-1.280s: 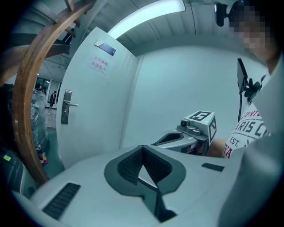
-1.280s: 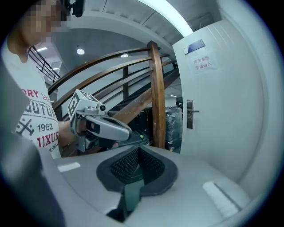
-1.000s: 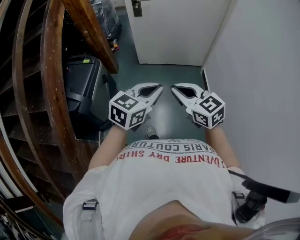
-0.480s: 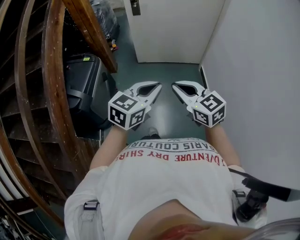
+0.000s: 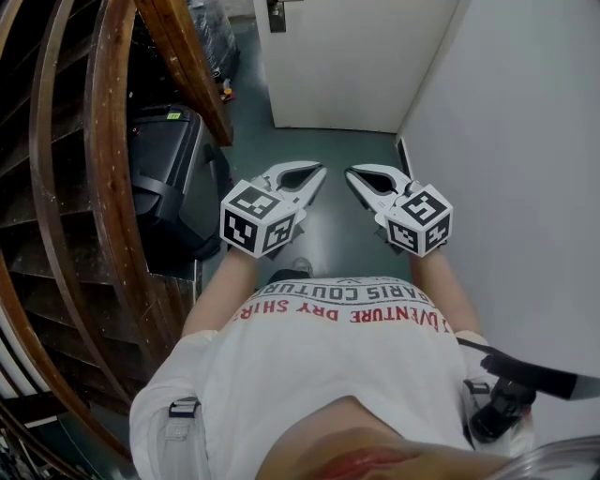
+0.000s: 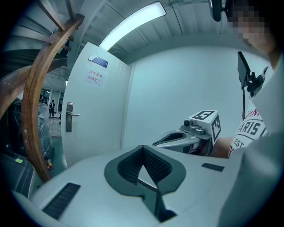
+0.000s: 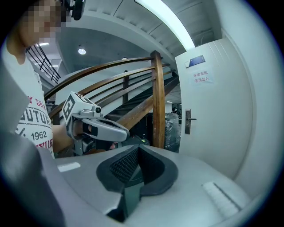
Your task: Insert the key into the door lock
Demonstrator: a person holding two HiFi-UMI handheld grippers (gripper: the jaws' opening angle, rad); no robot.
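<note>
Barely anything has shifted over the last second: both claws hang side by side in front of the person's chest as before, the left claw [image 5: 321, 174] a shade further toward 3 o'clock in the head view; the right claw [image 5: 350, 174] sits where it was.

Each claw is pressed together at the tips, and each gripper view shows only bare ribbed pads behind them; nothing is pinched.

No key shows in any of the 3 views, so where it is cannot be told; the lock plate [image 5: 275, 14] sits on the white door [image 5: 356, 66] at 12 o'clock, cut by the top edge of the head view, well apart from both claws; its lever handle [image 6: 69, 117] juts out level. A wooden stair rail [image 5: 103, 141] and a black case [image 5: 169, 173] stand at 9 o'clock, a plain wall [image 5: 525, 141] at 3 o'clock.

By judgement a key is small, light, stiff and slick; it wants pinching across the 2 flat faces of its head, blade left free and in line with the keyhole; a shallow pinch would probably let it swivel between the pads.
</note>
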